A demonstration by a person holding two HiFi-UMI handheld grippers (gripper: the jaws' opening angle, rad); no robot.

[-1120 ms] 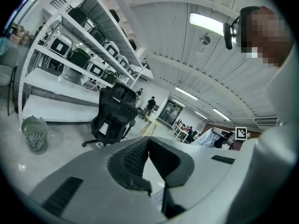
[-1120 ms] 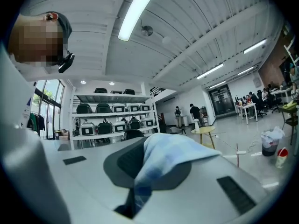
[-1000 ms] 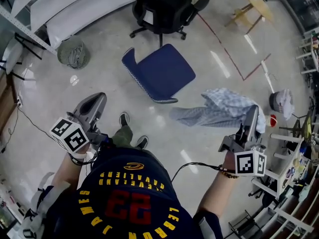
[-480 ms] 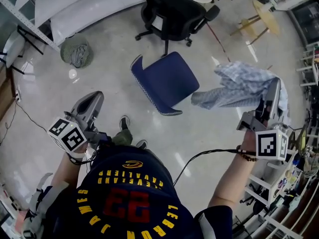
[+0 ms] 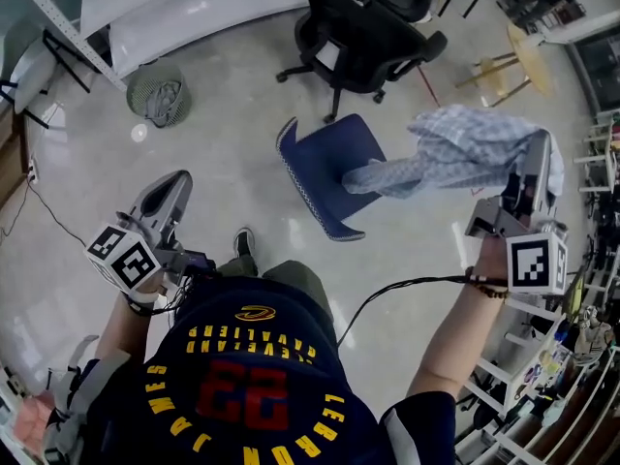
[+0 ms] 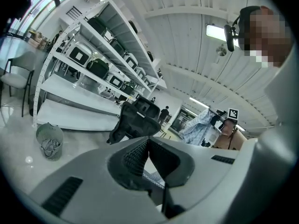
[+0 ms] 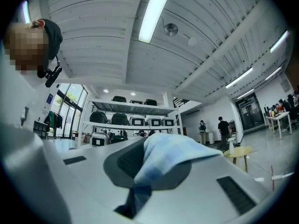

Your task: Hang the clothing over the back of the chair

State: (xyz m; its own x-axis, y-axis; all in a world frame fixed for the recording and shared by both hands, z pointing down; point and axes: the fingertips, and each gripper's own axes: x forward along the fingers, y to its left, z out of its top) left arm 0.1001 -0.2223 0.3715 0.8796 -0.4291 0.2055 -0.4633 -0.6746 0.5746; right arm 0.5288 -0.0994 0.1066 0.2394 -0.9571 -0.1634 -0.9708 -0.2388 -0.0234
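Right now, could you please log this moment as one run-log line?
right claw: shut on checked garment, held aloft | left claw: shut, empty | blue chair: back bare | stage: garment not yet hung

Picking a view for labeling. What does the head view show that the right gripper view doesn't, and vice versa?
Head view only: the blue chair, black office chair, mesh bin and left gripper, all from above. Right gripper view only: ceiling light, windows, two people standing far off. Both: the checked clothing clamped in the right gripper, and the round yellow stool.
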